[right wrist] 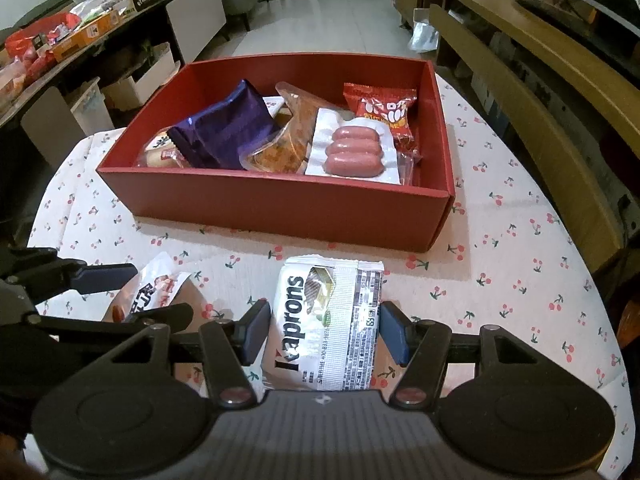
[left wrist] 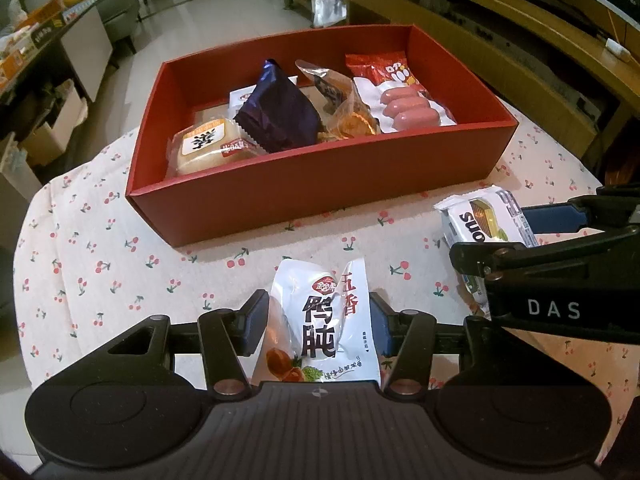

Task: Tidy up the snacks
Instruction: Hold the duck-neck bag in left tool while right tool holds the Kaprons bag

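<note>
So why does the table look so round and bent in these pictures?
Fisheye lenses: in the left wrist view the red box bows and the tablecloth curves away; in the right wrist view likewise, with dark corners. Both are sharp, and the wafer pack shows slight glare.

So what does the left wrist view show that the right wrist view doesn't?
Left wrist only: the front of the white duck-gizzard snack pouch between the left gripper pads, and the round pale bun in clear wrap nearly whole.

Right wrist only: the whole silver-white wafer packet between the right gripper pads, with bare tablecloth right of the box.

Both: the red cardboard box on the cherry-print tablecloth, holding the dark purple foil bag and the white pack of pink sausages.
</note>
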The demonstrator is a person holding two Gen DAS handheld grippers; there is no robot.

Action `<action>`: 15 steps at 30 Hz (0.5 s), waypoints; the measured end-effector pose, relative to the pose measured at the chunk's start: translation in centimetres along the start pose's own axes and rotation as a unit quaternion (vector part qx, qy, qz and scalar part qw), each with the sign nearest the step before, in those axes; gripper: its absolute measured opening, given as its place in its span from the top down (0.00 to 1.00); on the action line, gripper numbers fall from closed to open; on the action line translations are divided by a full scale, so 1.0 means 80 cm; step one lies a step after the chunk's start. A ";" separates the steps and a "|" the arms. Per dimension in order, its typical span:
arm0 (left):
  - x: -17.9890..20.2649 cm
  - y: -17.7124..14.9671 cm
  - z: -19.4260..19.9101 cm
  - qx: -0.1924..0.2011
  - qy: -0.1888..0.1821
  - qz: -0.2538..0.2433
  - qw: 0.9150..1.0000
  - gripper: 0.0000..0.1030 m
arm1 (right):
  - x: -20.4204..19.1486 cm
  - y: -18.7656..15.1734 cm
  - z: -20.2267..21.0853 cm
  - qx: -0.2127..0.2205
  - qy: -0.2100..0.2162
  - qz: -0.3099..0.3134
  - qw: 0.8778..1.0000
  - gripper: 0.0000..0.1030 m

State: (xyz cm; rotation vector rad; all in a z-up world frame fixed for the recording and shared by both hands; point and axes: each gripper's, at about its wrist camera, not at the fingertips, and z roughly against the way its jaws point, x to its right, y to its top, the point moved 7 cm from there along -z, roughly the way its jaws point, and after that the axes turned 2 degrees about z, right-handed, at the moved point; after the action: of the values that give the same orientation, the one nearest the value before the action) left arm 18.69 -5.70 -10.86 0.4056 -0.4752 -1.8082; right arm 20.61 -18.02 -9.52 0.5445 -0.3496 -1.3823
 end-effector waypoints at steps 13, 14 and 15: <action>-0.001 0.000 0.003 0.002 0.000 0.001 1.000 0.42 | -0.001 0.001 0.001 0.003 -0.001 0.002 1.000 0.33; -0.001 0.000 0.003 0.002 0.001 0.001 1.000 0.42 | -0.001 0.002 0.002 0.004 -0.001 0.002 1.000 0.33; -0.001 0.001 0.004 0.003 0.001 0.002 1.000 0.43 | -0.001 0.003 0.002 0.005 -0.001 0.002 1.000 0.32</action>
State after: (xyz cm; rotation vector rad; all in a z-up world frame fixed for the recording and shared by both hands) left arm 18.62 -5.64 -10.55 0.4110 -0.4801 -1.8035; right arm 20.68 -17.97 -9.23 0.5495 -0.3591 -1.3790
